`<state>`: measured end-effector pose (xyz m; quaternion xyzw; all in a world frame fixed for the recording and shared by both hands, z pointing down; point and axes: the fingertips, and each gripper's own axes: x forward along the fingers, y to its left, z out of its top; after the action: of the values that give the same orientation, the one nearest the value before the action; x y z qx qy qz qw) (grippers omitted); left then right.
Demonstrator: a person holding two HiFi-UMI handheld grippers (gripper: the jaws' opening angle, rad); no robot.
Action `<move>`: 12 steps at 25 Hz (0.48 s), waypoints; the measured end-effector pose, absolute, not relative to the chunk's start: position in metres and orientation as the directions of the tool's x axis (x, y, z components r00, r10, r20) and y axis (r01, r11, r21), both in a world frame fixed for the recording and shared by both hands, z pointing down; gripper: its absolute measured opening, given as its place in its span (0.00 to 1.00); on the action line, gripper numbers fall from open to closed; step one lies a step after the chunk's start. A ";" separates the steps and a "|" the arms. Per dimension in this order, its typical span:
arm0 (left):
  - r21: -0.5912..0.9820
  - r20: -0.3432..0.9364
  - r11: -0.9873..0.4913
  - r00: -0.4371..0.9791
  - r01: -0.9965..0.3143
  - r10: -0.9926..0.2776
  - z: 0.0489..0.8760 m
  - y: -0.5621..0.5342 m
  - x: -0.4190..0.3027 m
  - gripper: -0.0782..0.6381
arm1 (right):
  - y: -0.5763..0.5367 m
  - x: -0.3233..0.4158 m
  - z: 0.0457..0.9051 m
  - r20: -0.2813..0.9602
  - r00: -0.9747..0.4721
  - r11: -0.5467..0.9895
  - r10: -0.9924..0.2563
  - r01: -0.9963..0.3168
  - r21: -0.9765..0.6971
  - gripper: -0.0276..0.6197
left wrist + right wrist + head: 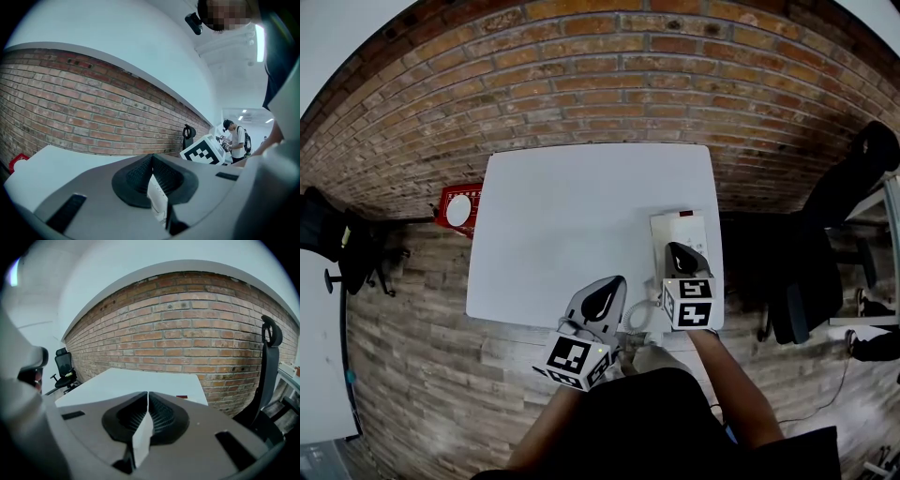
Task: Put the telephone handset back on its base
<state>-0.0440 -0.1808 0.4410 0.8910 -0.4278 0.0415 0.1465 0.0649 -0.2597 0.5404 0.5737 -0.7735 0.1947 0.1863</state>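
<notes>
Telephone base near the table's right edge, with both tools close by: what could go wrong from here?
1. The telephone base sits close to the right edge of the table, and the right tool hangs just over its near end, so a nudge might push it off.
2. The left tool is close beside the right one, so the two may knock together.

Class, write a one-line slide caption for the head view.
Left gripper and right gripper at the near edge of a white table, the right by the telephone base, brick wall behind.
</notes>
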 end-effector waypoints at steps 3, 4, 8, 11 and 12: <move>0.224 0.194 -0.595 0.634 -0.772 -0.749 0.439 -0.175 -0.048 0.12 | -0.253 0.060 0.530 0.486 -0.283 0.277 -0.827 -0.957 -0.085 0.06; 0.222 0.193 -0.597 0.635 -0.771 -0.748 0.439 -0.174 -0.049 0.12 | -0.251 0.058 0.526 0.477 -0.286 0.281 -0.831 -0.956 -0.085 0.06; 0.214 0.183 -0.603 0.638 -0.769 -0.748 0.434 -0.169 -0.054 0.12 | -0.242 0.049 0.504 0.431 -0.307 0.297 -0.848 -0.950 -0.093 0.06; 0.207 0.171 -0.613 0.645 -0.762 -0.745 0.428 -0.166 -0.057 0.12 | -0.234 0.043 0.484 0.390 -0.322 0.307 -0.863 -0.946 -0.103 0.06; 0.205 0.168 -0.617 0.648 -0.760 -0.743 0.427 -0.164 -0.058 0.12 | -0.232 0.041 0.478 0.377 -0.327 0.310 -0.866 -0.945 -0.107 0.06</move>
<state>-0.0577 -0.1643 0.4269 0.8984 -0.4183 0.0330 0.1296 0.0415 -0.2318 0.4779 0.5664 -0.7994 0.1561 0.1255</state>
